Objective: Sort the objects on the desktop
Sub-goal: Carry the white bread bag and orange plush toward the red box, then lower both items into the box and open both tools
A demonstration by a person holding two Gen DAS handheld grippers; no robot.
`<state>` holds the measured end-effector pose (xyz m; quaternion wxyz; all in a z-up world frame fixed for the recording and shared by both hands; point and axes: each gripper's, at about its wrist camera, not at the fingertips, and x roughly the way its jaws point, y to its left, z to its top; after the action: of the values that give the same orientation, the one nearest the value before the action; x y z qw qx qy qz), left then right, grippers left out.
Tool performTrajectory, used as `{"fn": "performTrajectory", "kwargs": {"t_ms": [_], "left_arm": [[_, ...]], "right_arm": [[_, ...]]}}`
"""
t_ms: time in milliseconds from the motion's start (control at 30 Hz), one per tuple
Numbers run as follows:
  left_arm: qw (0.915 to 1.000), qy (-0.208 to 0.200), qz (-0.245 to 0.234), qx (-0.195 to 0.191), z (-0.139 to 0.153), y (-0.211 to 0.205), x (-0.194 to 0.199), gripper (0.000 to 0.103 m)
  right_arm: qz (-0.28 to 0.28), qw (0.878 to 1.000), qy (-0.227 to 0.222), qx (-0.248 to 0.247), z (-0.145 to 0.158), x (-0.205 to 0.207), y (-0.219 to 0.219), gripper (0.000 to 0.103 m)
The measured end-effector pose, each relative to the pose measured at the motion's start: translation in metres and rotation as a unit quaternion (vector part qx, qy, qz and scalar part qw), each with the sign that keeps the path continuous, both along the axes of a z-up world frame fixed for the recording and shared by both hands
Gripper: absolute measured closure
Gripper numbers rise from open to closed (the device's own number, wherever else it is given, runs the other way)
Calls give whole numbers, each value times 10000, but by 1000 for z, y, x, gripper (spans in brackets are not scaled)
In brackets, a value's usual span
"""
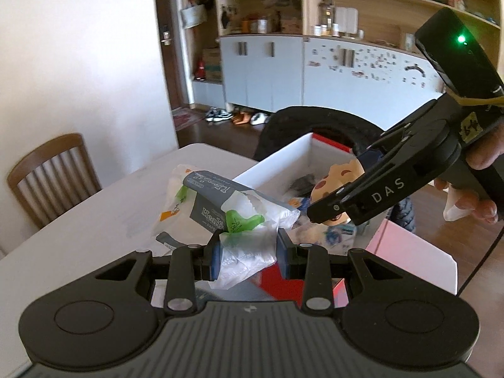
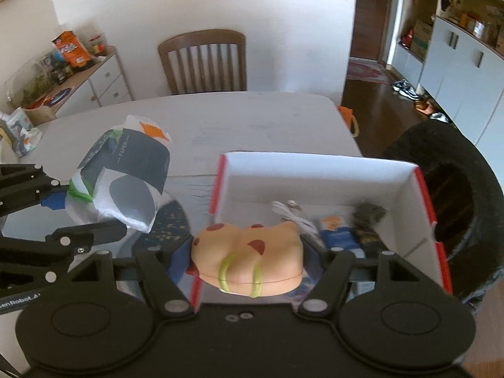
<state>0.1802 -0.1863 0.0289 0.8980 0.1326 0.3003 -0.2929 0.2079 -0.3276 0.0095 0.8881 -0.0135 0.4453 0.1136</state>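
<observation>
1. The room had a white table (image 2: 267, 119), a brown wooden chair (image 2: 204, 60) behind it, and big shelves (image 1: 346, 9) by the far wall.
2. A white box (image 2: 315, 170) with red edges sat on the table near the person. Small things lay inside it already.
3. The right gripper (image 2: 247, 260) had its two fingers closed on a soft tan toy (image 2: 249, 255) with red spots and green loops.
4. The toy hung at the near, left end of the box, partly over its wall. The right gripper was the nearer one to the box. I think the toy only needed to go a little forward and down.
5. The left gripper (image 1: 247, 252) was pinched shut on a crinkly tissue pack (image 1: 233, 217) with gray and green print.
6. The pack was up in the air, left of the box. Its long side pointed away from the fingers.
7. I think it had to wait, or the two grippers could bump.
</observation>
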Motion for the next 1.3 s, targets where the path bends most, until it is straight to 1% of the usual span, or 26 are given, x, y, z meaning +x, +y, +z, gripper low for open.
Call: {"fn": "performTrajectory", "kwargs": {"t_ms": [133, 300, 467, 667, 767, 933, 1100, 1300], "left_arm": [[9997, 28, -252, 31, 0, -19, 5, 71], [9981, 235, -570, 85, -4, -44, 18, 71], [9960, 394, -759, 263, -20, -71, 24, 71], [9926, 627, -908, 503, -41, -98, 35, 71], [9914, 760, -881, 593, -51, -106, 40, 71], [9908, 961, -737, 611, -60, -114, 55, 71], [9896, 1208, -528, 571, -67, -115, 71, 71], [9877, 1369, -354, 670, -79, -110, 85, 71]], "right_arm": [[-163, 9998, 20, -85, -2, 1, -26, 33], [-315, 9993, 59, -192, -6, 3, -52, 33], [-366, 9990, 116, -245, -11, 11, -71, 33], [-466, 9982, 287, -230, -26, 26, -92, 33], [-466, 9978, 364, -296, -37, 35, -100, 33], [-532, 9970, 530, -193, -54, 51, -108, 33], [-416, 9970, 596, -282, -67, 62, -102, 33], [-303, 9969, 696, -219, -79, 70, -98, 33]]}}
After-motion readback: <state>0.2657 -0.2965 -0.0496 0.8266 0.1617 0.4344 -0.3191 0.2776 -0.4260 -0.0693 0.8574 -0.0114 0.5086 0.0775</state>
